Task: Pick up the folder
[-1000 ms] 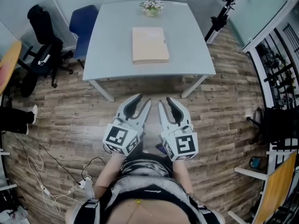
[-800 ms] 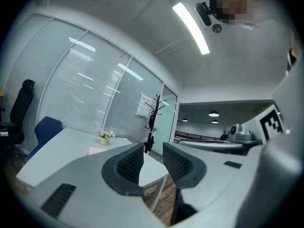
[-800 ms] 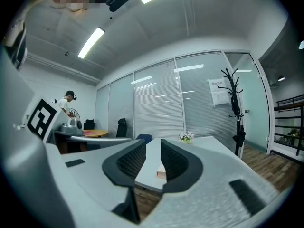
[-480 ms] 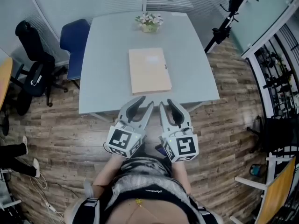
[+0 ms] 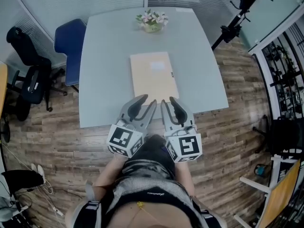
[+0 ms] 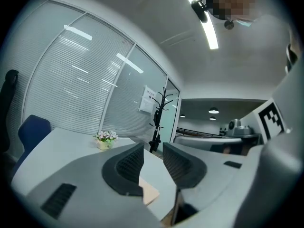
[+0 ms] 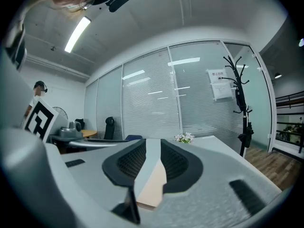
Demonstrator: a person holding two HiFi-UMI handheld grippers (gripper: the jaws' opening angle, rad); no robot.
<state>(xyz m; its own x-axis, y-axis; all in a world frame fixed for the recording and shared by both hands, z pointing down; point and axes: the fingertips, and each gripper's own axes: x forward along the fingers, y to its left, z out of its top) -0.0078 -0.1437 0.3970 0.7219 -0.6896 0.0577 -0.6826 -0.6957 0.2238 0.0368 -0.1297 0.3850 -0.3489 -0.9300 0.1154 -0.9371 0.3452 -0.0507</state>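
Note:
A tan folder (image 5: 153, 76) lies flat in the middle of the pale grey table (image 5: 104, 80). Both grippers are held side by side at the table's near edge, pointing level at the folder's near end. My left gripper (image 5: 148, 100) is open, with nothing between its jaws. My right gripper (image 5: 168, 100) is open and empty too. In the left gripper view the folder's near corner (image 6: 150, 193) shows low between the left gripper's (image 6: 153, 161) jaws. In the right gripper view the folder (image 7: 153, 184) lies straight ahead in the gap of the right gripper (image 7: 153, 159).
A small pot of flowers (image 5: 152, 21) stands at the table's far edge. A blue chair (image 5: 69, 46) and a black office chair (image 5: 26, 75) stand left of the table. A black stand (image 5: 237, 18) is at the far right; shelving (image 5: 285, 80) lines the right side.
The person has walked up to the table. Both grippers have moved from over the wooden floor to the table's near edge, close to the folder. Their jaws have kept the same gap.

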